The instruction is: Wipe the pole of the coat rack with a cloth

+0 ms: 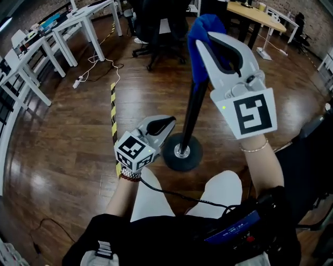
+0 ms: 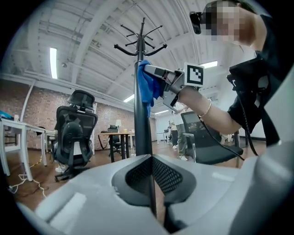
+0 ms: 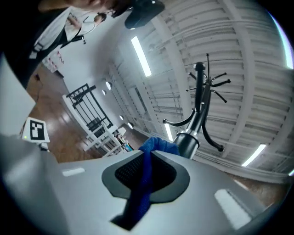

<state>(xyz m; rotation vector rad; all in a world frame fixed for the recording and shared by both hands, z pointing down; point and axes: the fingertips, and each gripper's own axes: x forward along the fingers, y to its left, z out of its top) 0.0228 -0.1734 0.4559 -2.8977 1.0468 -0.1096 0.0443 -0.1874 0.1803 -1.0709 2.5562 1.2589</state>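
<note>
The coat rack's black pole [image 1: 193, 106] rises from a round black base [image 1: 181, 152] on the wooden floor. High on the pole, my right gripper [image 1: 204, 40] is shut on a blue cloth [image 1: 202, 27] that is pressed against it. In the right gripper view the cloth [image 3: 146, 176] hangs between the jaws, with the pole [image 3: 189, 136] just beyond. My left gripper [image 1: 168, 125] sits low beside the pole near the base, shut and empty. Its own view looks up the pole [image 2: 142, 114] to the cloth [image 2: 146, 88] and the hooks [image 2: 140, 42].
A black office chair [image 1: 156, 31] stands beyond the rack. White tables [image 1: 31, 52] line the left side. A yellow-black tape strip [image 1: 113, 111] and a power strip with its cable [image 1: 78, 82] lie on the floor. A wooden table [image 1: 250, 13] is far right, a dark chair [image 1: 312, 156] close right.
</note>
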